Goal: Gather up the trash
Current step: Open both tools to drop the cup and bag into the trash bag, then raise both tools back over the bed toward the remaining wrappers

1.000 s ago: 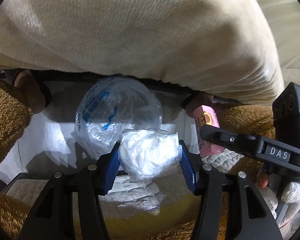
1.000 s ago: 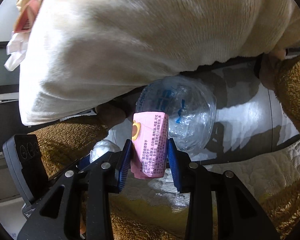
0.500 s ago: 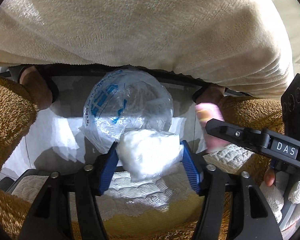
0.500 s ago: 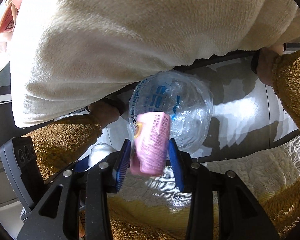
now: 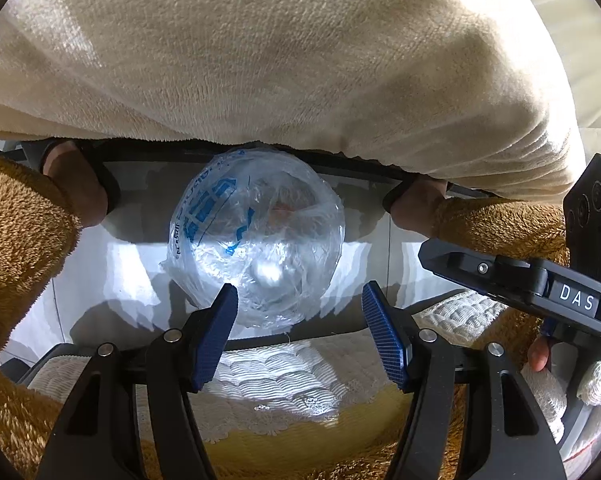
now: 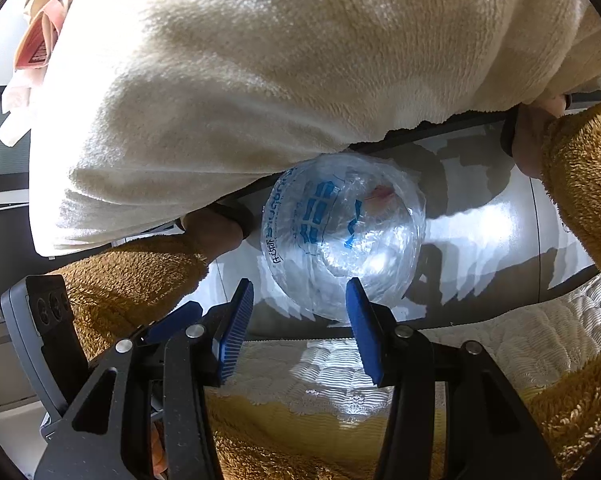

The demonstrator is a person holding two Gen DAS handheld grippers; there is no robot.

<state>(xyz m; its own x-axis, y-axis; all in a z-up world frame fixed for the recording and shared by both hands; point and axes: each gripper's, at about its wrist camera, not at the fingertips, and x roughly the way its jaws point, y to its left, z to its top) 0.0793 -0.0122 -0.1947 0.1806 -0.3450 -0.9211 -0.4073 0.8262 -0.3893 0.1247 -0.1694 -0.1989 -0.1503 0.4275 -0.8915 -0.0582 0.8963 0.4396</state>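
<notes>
A bin lined with a clear plastic bag with blue print (image 5: 256,232) stands on the floor below both grippers; it also shows in the right wrist view (image 6: 340,236). A white wad (image 5: 266,272) and a pink carton (image 5: 278,208) lie inside it. My left gripper (image 5: 298,312) is open and empty above the bin's near rim. My right gripper (image 6: 298,304) is open and empty above the same rim. The right gripper's body (image 5: 540,284) shows at the right of the left wrist view.
A cream fleece top (image 5: 280,60) fills the upper half of both views. Brown fleece trouser legs (image 5: 16,248) flank the bin on both sides. A white quilted cushion (image 5: 276,380) on a yellow seat lies under the grippers. The floor (image 6: 480,232) is pale and glossy.
Both grippers have opened. The white wad has left the left gripper and the pink carton has left the right gripper; both now lie in the bag.
</notes>
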